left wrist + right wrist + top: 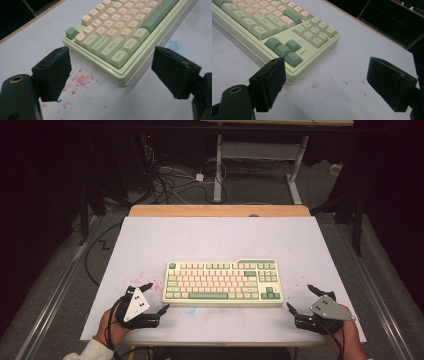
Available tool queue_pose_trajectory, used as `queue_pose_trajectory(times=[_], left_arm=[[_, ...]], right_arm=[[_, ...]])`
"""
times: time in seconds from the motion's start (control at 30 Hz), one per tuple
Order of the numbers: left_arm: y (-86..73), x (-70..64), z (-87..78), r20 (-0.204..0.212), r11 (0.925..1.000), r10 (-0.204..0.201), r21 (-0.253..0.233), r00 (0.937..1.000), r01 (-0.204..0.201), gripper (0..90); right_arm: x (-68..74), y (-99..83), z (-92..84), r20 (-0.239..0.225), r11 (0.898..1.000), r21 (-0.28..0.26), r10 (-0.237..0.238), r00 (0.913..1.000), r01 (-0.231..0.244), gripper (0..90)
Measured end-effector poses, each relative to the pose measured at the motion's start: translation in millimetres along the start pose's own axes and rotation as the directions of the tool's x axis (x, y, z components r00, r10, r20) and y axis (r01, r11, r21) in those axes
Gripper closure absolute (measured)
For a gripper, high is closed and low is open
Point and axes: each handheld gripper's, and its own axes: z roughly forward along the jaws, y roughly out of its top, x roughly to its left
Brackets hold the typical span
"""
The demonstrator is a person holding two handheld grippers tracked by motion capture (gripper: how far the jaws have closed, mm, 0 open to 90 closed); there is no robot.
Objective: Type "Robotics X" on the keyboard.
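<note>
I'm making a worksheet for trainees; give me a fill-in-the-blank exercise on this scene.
1. The green and cream keyboard lies between the two ____.
2. The left gripper has its jaws ____.
3. The speckles on the white tabletop are ____.
4. The right gripper holds ____.

Missing words: grippers; open; red; nothing

You are sitting in a lab or recording studio, not a home. Black curtains (30,195) close off the sides, loose cables (170,180) tangle on the grey floor (255,190), and a bare table frame (260,155) stands behind your table (220,235), whose white top is stained with red specks (80,81).
</note>
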Motion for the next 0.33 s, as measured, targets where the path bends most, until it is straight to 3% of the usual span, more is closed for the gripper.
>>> queue_pose_trajectory(times=[0.33], left_arm=[[2.6, 0.9, 4.2, 0.005, 1.0, -0.003, -0.004, 1.0, 0.003, 15.9]], right_arm=[[-1.4, -1.7, -1.7, 0.004, 1.0, -0.002, 0.006, 1.0, -0.006, 16.2]])
